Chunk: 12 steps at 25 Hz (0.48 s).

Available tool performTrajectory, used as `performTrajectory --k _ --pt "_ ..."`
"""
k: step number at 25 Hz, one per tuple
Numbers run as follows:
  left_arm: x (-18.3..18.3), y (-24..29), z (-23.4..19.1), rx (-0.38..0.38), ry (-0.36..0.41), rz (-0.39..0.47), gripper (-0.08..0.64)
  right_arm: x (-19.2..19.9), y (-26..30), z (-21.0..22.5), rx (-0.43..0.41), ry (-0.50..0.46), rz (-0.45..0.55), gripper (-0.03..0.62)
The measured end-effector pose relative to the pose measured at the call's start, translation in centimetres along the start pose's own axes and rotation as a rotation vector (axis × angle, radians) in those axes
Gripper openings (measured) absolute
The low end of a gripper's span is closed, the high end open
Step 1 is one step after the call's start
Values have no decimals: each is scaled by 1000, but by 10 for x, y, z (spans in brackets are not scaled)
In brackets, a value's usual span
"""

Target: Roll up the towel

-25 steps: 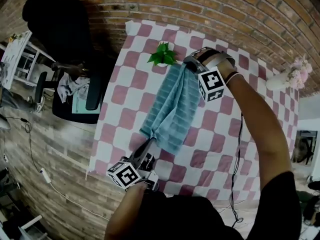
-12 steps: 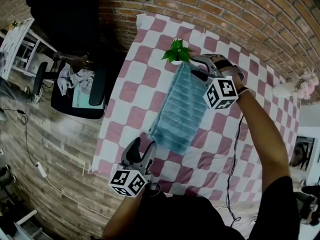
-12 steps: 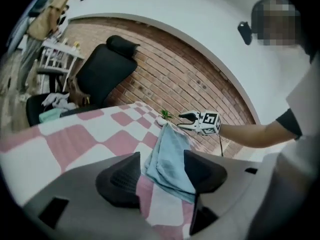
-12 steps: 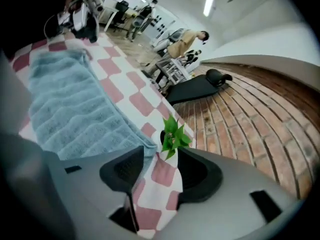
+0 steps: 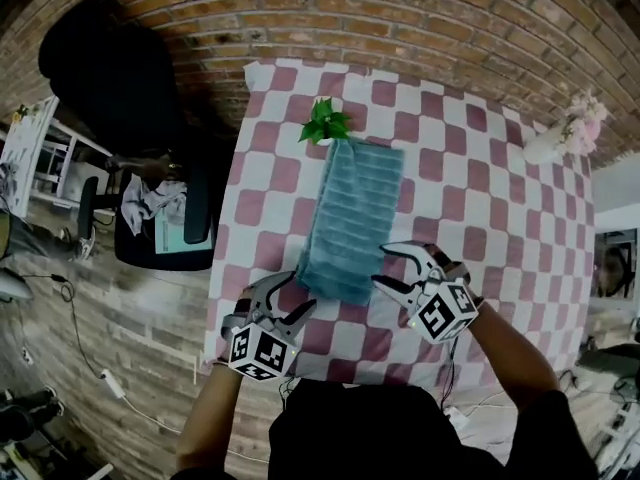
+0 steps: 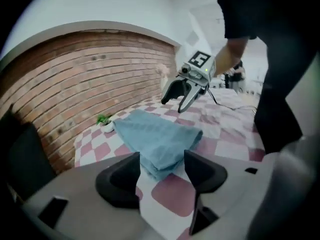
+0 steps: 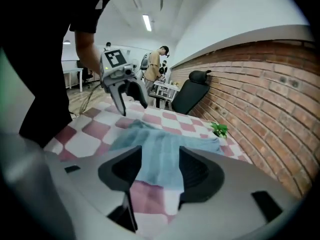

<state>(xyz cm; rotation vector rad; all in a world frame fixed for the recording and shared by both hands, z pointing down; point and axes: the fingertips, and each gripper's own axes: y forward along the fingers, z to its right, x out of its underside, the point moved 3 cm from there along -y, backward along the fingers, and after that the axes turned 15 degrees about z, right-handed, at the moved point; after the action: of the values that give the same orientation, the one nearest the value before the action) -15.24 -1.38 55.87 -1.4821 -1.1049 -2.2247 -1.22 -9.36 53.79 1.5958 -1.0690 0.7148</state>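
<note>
A ribbed light-blue towel (image 5: 352, 218) is seen on a surface (image 5: 480, 198) checked pink and white; the brick wall (image 5: 420, 8) at the frame's top is coloured red-brown.

The right gripper (image 7: 159, 158) hangs low at the near end of the blue towel (image 7: 165, 139); its jaws stand apart, having just been opening, and the towel's edge shows in the gap with neither jaw pressing it. The towel lies on the pink-and-white checked table (image 7: 85, 136), and beyond it on the view's left the left gripper (image 7: 133, 106) points down, its jaws also just opened and empty. A small green plant (image 7: 219, 129) stands at the towel's far right corner, a black chair (image 7: 192, 96) beyond the towel, a brick wall (image 7: 270, 94) to its right.
</note>
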Motion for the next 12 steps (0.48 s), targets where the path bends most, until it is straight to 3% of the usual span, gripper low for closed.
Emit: performTrajectory --k 4,7,9,12 --pt "6 9 13 217 341 -75 272 -6 3 -51 0 50 -7 229" --pt "14 16 29 346 542 -119 265 2 11 -78 -21 67 -25 238" --pt "22 22 31 418 631 -133 258 10 20 -90 -11 91 -49 239" --pt "31 28 29 482 661 -148 244 19 32 -97 24 88 -102 239"
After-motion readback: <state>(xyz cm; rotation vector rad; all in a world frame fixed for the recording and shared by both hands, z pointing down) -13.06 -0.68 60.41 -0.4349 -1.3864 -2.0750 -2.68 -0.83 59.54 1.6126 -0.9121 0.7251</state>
